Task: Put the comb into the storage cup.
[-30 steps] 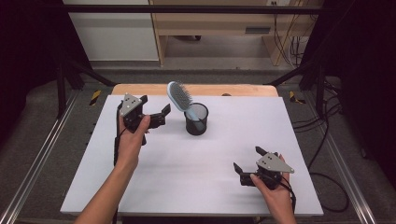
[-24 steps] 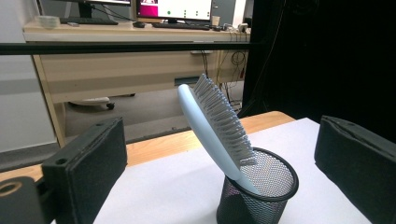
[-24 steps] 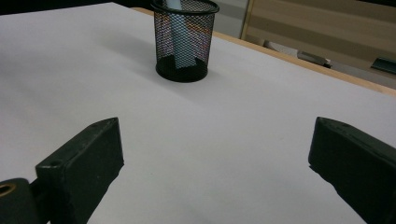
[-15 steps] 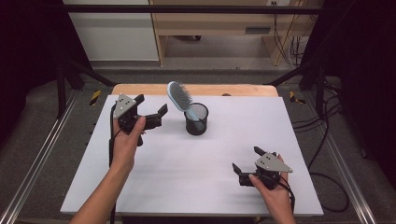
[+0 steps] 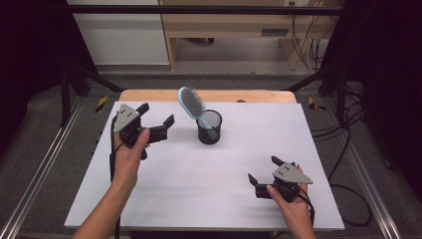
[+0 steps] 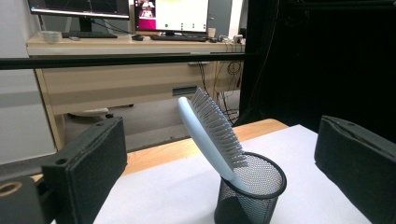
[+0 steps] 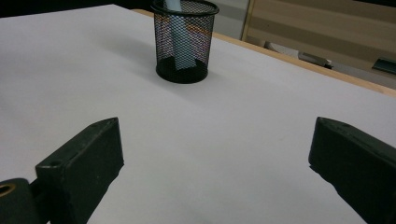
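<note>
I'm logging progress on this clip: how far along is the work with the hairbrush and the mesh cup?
Done, by the look of it: the hairbrush stands handle-down in the mesh cup, leaning on its rim. In hand: nothing; the left gripper is open beside the cup, the right gripper open low over the white table, apart from the cup. Left: seemingly only to pull the grippers away.

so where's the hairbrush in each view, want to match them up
High view: the hairbrush stands upper centre, leaning left out of the mesh cup.
Left gripper view: centre, bristles facing right, handle in the cup.
Right gripper view: top centre, just its pale handle seen through the mesh.
Shared landmark: the black mesh cup on the white table.
</note>
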